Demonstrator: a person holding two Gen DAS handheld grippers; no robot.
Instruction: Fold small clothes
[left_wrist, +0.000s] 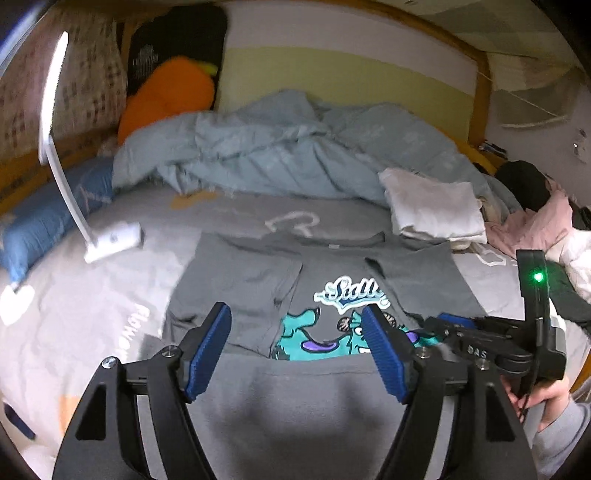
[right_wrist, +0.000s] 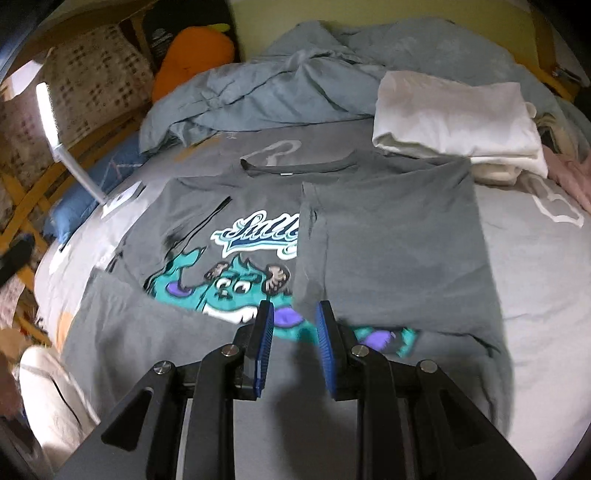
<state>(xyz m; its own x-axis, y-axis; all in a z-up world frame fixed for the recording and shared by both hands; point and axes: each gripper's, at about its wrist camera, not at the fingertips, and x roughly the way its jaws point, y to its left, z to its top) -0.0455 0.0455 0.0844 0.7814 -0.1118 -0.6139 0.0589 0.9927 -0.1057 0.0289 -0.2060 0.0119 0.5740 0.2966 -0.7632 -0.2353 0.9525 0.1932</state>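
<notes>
Right tool (left_wrist: 448, 321) only in left view.

The bed (right_wrist: 535, 258) carries a grey T-shirt (right_wrist: 388, 236), folded white clothes (right_wrist: 454, 110), a rumpled blue duvet (right_wrist: 280, 85) and a white lamp (left_wrist: 110, 240)

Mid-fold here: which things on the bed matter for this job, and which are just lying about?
Job:
grey T-shirt
folded white clothes
left hand-held gripper
right hand-held gripper

Lying about:
blue duvet
white lamp
orange plush

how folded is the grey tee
Partly folded: the tee has both sleeves turned in and the hem brought up over the print.
</notes>
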